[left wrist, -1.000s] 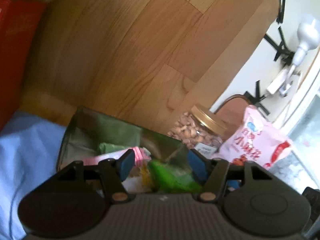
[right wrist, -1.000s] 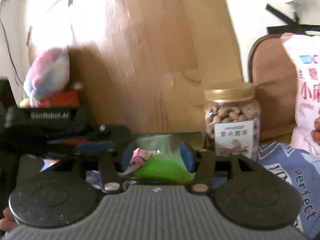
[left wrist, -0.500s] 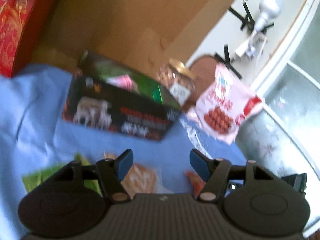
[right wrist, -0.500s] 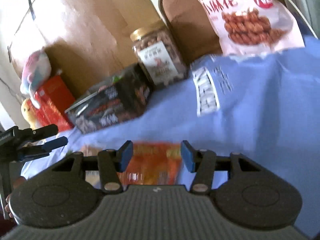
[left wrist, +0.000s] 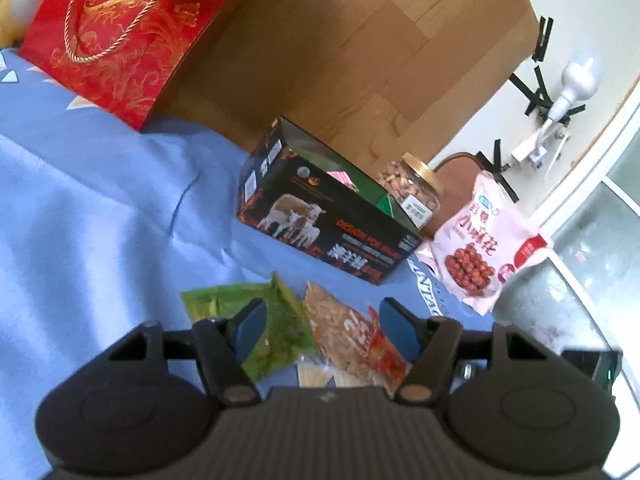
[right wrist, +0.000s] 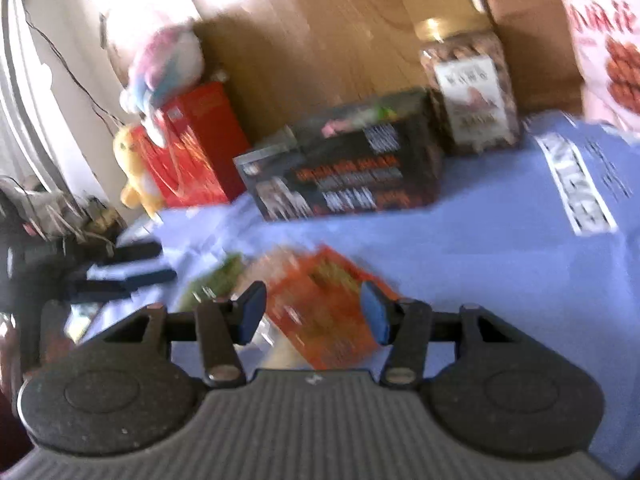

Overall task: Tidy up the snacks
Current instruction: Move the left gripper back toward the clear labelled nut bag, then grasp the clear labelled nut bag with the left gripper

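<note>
A black open-topped box [left wrist: 320, 224] [right wrist: 344, 164] stands on the blue cloth with pink and green packets inside. In front of it lie a green snack packet [left wrist: 256, 320] [right wrist: 216, 284], a tan packet of pale pieces [left wrist: 344, 332] and an orange packet [right wrist: 324, 312] [left wrist: 390, 356]. My left gripper [left wrist: 326, 330] hovers open above the green and tan packets, holding nothing. My right gripper [right wrist: 314, 312] is open over the orange packet, with no pad touching it. The right wrist view is blurred. The left gripper's dark fingers [right wrist: 132, 276] show at its left.
A nut jar with a gold lid [left wrist: 416, 192] [right wrist: 468, 92] and a pink snack bag [left wrist: 484, 248] stand right of the box. A red gift bag [left wrist: 120, 32] [right wrist: 192, 148] with plush toys [right wrist: 168, 68] sits left, against a wooden headboard [left wrist: 360, 60].
Both grippers have pulled back from over the box's opening and sunk toward the packets on the cloth. The box now lies farther off. Neither gripper's jaws changed visibly.
</note>
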